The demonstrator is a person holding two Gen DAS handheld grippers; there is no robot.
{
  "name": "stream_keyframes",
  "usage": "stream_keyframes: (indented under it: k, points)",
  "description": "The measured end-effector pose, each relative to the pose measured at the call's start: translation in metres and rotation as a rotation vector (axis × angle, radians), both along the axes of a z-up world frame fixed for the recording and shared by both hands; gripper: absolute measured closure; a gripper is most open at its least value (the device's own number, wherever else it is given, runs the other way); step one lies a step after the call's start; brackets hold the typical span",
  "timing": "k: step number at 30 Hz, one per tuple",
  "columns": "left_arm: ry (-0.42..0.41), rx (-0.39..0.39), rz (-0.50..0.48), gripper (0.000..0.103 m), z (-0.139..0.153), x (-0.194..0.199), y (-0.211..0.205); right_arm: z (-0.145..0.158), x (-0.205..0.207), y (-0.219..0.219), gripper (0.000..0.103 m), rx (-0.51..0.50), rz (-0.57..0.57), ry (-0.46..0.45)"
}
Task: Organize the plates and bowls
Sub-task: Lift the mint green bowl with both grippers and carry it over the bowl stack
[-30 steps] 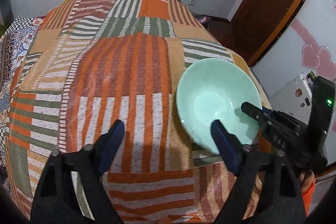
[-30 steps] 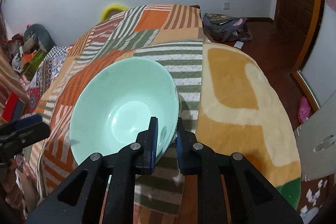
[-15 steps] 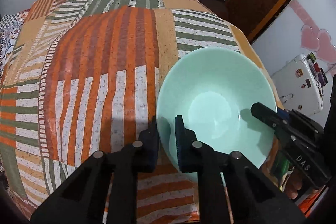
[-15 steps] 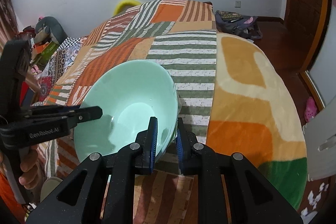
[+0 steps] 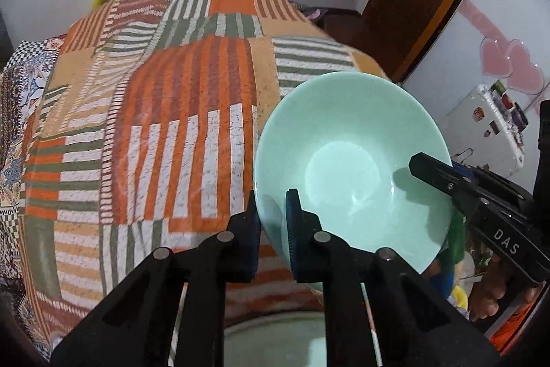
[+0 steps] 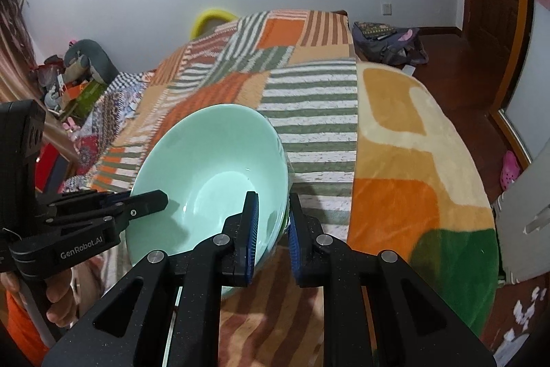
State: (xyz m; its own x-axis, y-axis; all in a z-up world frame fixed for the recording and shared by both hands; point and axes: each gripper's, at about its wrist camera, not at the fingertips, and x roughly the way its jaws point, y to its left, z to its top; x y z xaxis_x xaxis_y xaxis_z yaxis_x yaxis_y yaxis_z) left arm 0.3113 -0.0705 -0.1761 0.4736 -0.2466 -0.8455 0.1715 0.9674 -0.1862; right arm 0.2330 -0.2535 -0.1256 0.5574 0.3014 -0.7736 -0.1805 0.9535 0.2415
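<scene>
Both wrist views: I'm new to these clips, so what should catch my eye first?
A mint-green bowl fills the middle, held above a striped patchwork blanket. The left gripper pinches its rim on one side and the right gripper on the opposite side. At the bottom of the left view, the rim of a pale dish shows below.

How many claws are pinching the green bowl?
2. The left claw grips the mint-green bowl at its near-left rim; the right claw grips the opposite rim.
</scene>
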Motion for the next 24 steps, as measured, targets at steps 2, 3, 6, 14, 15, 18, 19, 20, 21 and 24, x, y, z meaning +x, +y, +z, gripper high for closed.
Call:
stream_keyframes:
  k: [2, 3, 6, 14, 15, 18, 19, 20, 21, 24]
  points:
    - [-0.018, -0.005, 0.007, 0.090, 0.010, -0.011, 0.003, 0.009, -0.007, 0.004, 0.088, 0.006, 0.005, -0.020]
    - [-0.028, -0.009, 0.010, 0.090, 0.016, -0.018, 0.006, 0.012, -0.010, 0.006, 0.088, 0.006, 0.007, -0.028]
    - [-0.049, -0.014, 0.023, 0.090, 0.027, -0.034, 0.012, 0.024, -0.023, 0.013, 0.088, 0.014, 0.019, -0.056]
    - [-0.106, -0.016, 0.054, 0.090, 0.053, -0.083, 0.033, 0.040, -0.048, 0.033, 0.088, 0.035, 0.052, -0.105]
    - [-0.112, -0.019, 0.060, 0.090, 0.056, -0.088, 0.036, 0.041, -0.050, 0.036, 0.088, 0.034, 0.057, -0.110]
    - [-0.129, -0.024, 0.078, 0.090, 0.064, -0.105, 0.047, 0.044, -0.058, 0.045, 0.088, 0.032, 0.067, -0.123]
    - [-0.134, -0.025, 0.083, 0.090, 0.065, -0.110, 0.050, 0.044, -0.063, 0.050, 0.088, 0.029, 0.072, -0.129]
    - [-0.139, -0.026, 0.089, 0.090, 0.067, -0.116, 0.054, 0.044, -0.065, 0.052, 0.088, 0.028, 0.076, -0.131]
    - [-0.143, -0.028, 0.094, 0.090, 0.068, -0.121, 0.057, 0.045, -0.067, 0.057, 0.088, 0.027, 0.081, -0.133]
    - [-0.156, -0.034, 0.112, 0.090, 0.072, -0.136, 0.069, 0.044, -0.074, 0.068, 0.088, 0.031, 0.096, -0.131]
